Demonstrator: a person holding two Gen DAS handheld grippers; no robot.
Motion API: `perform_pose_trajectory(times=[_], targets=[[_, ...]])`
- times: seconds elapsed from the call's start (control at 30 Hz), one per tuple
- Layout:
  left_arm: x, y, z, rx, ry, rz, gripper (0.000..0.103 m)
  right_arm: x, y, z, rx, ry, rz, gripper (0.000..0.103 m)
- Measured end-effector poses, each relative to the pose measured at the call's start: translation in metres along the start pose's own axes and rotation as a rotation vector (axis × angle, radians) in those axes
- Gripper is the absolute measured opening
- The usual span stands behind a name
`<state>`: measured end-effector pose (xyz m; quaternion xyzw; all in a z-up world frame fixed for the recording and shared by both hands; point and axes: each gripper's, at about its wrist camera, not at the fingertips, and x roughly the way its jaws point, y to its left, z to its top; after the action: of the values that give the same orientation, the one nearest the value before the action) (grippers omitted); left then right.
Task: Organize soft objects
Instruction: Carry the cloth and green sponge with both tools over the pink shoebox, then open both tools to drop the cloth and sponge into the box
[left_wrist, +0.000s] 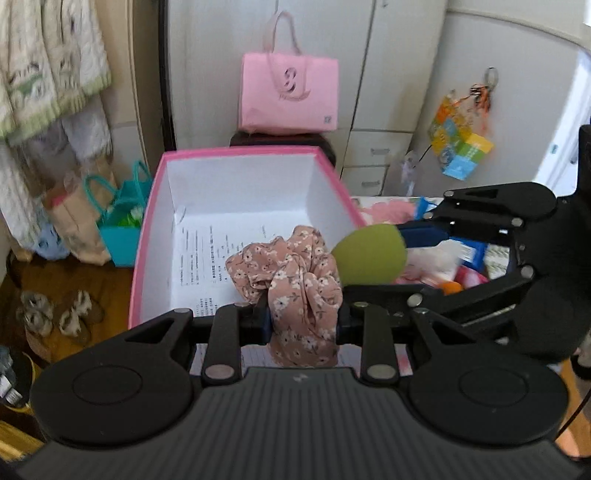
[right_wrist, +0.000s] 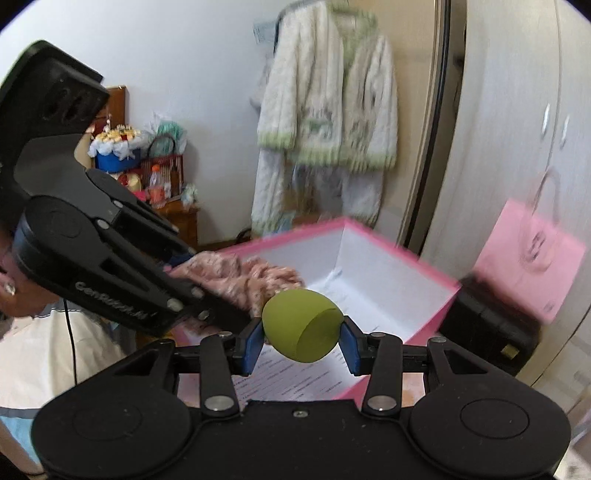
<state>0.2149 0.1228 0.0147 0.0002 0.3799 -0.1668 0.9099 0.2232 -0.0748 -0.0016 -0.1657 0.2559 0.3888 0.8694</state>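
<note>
My left gripper (left_wrist: 302, 318) is shut on a pink floral fabric scrunchie (left_wrist: 291, 280), held over the near edge of an open pink box (left_wrist: 147, 236) with white inside walls and a printed sheet on its floor. My right gripper (right_wrist: 300, 338) is shut on a green egg-shaped sponge (right_wrist: 299, 325), its blue pads pressing both sides. In the left wrist view the right gripper (left_wrist: 373, 258) comes in from the right with the sponge (left_wrist: 369, 258) just beside the scrunchie. From the right wrist view the left gripper (right_wrist: 207, 275) and the scrunchie (right_wrist: 240, 277) sit to the left, above the box (right_wrist: 424, 306).
A pink tote bag (left_wrist: 290, 96) stands on a dark stool behind the box, before white cabinets. Teal and paper bags (left_wrist: 110, 218) and slippers (left_wrist: 55, 314) lie on the wooden floor at left. A quilted garment (right_wrist: 332, 107) hangs on the wall. Colourful clutter (left_wrist: 461, 258) lies at right.
</note>
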Motion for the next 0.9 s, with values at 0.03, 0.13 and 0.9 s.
perform_pose_trajectory(times=[0.03, 0.13, 0.9], targets=[[0.011, 0.006, 0.004, -0.019, 0.012, 0.009, 0.027, 0.011, -0.003, 0.002, -0.023, 0.012, -0.01, 0.049], [0.041, 0.017, 0.013, -0.04, 0.058, 0.033, 0.027, 0.039, -0.009, 0.006, -0.1, 0.056, -0.032, 0.049], [0.054, 0.022, 0.022, 0.021, 0.102, 0.124, 0.06, 0.071, -0.026, 0.004, -0.177, 0.219, 0.068, 0.068]])
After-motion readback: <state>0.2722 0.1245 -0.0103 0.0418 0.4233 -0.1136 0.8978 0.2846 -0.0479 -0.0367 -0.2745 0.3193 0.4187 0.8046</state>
